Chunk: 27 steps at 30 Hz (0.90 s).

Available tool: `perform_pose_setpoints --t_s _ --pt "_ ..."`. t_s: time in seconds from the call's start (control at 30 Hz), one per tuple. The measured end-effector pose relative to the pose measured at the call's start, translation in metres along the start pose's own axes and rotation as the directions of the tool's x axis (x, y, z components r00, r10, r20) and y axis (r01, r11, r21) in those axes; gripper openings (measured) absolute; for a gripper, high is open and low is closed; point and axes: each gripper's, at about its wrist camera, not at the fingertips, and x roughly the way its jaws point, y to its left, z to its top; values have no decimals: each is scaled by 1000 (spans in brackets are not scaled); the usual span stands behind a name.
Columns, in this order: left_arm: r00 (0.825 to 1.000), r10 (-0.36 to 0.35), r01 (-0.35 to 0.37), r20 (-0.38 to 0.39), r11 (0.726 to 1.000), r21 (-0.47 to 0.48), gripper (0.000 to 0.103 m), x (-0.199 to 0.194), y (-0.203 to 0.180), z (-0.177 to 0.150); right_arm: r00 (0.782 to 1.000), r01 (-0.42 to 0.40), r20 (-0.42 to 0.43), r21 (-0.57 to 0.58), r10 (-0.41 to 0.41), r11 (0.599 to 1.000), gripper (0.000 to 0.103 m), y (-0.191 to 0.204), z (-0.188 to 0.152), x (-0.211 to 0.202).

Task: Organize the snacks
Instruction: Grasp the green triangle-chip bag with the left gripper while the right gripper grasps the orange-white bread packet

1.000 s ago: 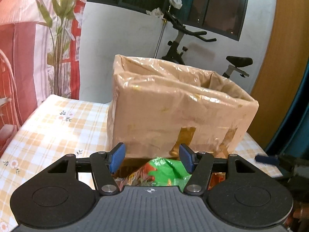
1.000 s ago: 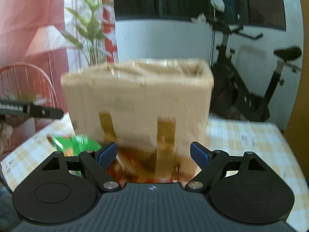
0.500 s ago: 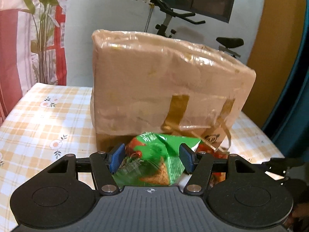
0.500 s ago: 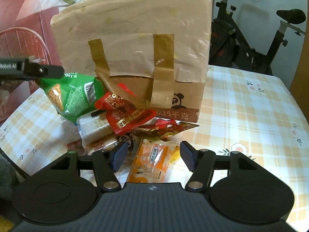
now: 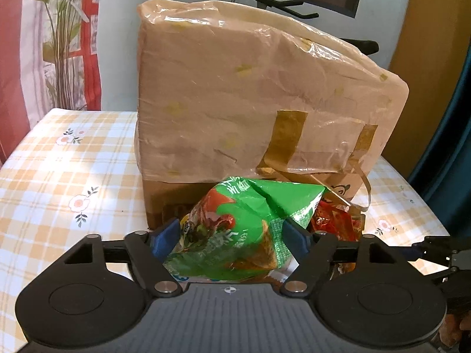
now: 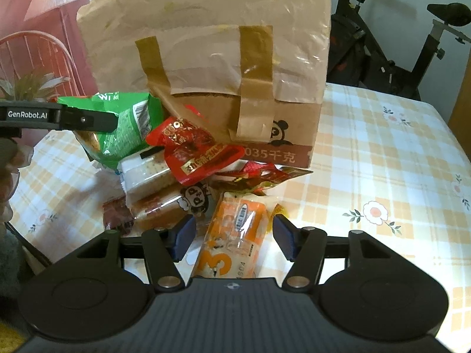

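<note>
Left gripper (image 5: 232, 236) is clamped on the green snack bag (image 5: 244, 229), held before the taped cardboard box (image 5: 250, 94). Right gripper (image 6: 234, 236) is spread around an orange packet (image 6: 235, 235) lying on the bench (image 6: 382, 176) beside the snack pile.

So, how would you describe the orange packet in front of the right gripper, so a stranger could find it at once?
Start at the big taped cardboard box on the checked tablecloth; a heap of snacks lies at its foot. The orange packet is the nearest one, lying between the open jaws of the right gripper. Only it is orange, with a large white "3".
</note>
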Motion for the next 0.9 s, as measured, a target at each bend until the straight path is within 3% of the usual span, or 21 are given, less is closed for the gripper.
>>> perform_pose_setpoints --t_s 0.13,0.23,0.37,0.57,0.9 --pt "1000 -17 18 23 998 -67 64 -9 11 -3 1000 14 -16 15 -13 1000 59 -5 -2 2" --pt "998 12 -4 60 992 -124 63 -23 18 -5 1000 10 -20 18 -9 1000 57 -5 -3 2" --pt "993 46 -27 106 985 -172 63 -40 25 -4 1000 -19 -23 10 19 1000 44 -2 -3 3" --pt "989 68 -44 134 984 -174 63 -49 20 0 999 -13 -30 6 13 1000 44 1 -3 5" --pt "991 68 -47 117 984 -171 64 -51 19 -5 999 -13 -50 18 14 1000 47 0 -6 4"
